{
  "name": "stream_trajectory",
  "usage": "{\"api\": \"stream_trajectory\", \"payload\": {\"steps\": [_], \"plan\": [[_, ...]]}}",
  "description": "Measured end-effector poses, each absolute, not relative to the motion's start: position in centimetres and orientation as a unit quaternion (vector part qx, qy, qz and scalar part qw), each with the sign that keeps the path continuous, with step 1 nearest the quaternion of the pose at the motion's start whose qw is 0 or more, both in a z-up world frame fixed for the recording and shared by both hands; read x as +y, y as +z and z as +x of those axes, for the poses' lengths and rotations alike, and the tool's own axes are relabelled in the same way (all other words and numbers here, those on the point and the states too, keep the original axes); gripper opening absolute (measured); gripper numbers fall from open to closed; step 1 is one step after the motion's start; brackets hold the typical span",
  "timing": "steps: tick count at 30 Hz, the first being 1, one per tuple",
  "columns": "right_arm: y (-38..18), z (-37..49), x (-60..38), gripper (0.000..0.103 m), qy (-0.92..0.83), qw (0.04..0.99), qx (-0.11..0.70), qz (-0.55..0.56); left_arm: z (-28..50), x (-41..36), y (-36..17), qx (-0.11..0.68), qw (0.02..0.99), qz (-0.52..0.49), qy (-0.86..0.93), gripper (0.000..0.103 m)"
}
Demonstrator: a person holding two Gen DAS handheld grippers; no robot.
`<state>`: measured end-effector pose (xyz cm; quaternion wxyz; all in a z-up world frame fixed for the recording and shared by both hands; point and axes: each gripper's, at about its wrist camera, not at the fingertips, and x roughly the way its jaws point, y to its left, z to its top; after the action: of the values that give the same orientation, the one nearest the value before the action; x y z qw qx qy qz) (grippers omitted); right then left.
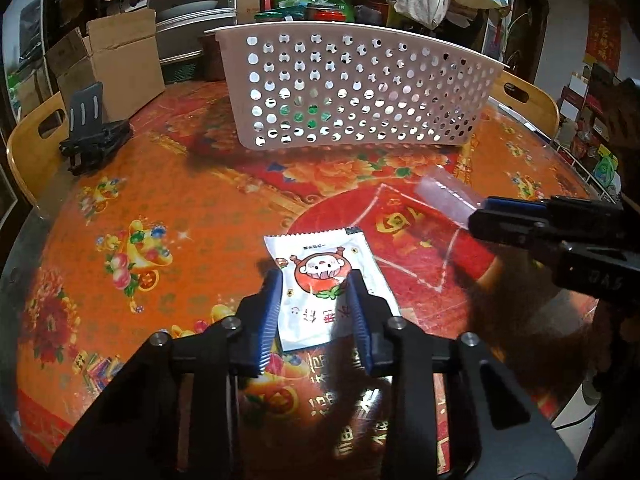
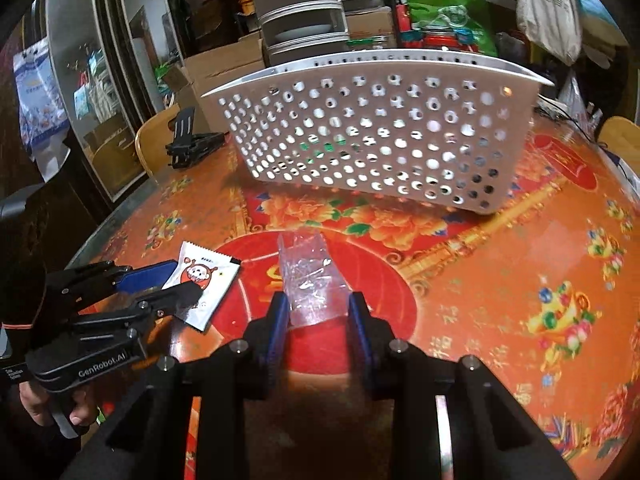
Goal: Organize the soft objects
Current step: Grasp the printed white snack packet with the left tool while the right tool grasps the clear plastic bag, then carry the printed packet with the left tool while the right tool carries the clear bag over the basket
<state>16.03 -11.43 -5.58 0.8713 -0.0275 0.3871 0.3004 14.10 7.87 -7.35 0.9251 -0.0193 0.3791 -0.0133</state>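
White cartoon-printed sachet (image 1: 326, 286) between parted left gripper (image 1: 316, 280); clear crinkled packet (image 2: 314, 280) clamped in right gripper (image 2: 318, 304)

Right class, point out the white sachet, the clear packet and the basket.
white sachet (image 1: 320, 276), left wrist view, on its printed cartoon face.
clear packet (image 2: 310, 280), right wrist view, on its crinkled middle.
basket (image 1: 360, 92), left wrist view, on its perforated front wall.

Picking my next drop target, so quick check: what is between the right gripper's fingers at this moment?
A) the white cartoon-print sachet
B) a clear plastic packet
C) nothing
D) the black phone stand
B: in the right wrist view a clear plastic packet sits between the right gripper fingers, while the white cartoon-print sachet lies by the left gripper.
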Motion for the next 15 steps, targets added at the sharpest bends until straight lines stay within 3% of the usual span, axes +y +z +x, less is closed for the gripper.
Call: {"api": "stream_trajectory", "payload": {"steps": [5,15], "plan": [[-5.6,15.8,-12.4,0.03,0.302,0.874,0.38,-0.01,13.6,7.8,-7.3,0.372,0.928,-0.014,-0.013,0.013],[-5.3,15.7,-12.9,0.03,0.313,0.874,0.371,0.015,12.2,7.4,-6.9,0.359,0.933,-0.016,-0.024,0.006]]}}
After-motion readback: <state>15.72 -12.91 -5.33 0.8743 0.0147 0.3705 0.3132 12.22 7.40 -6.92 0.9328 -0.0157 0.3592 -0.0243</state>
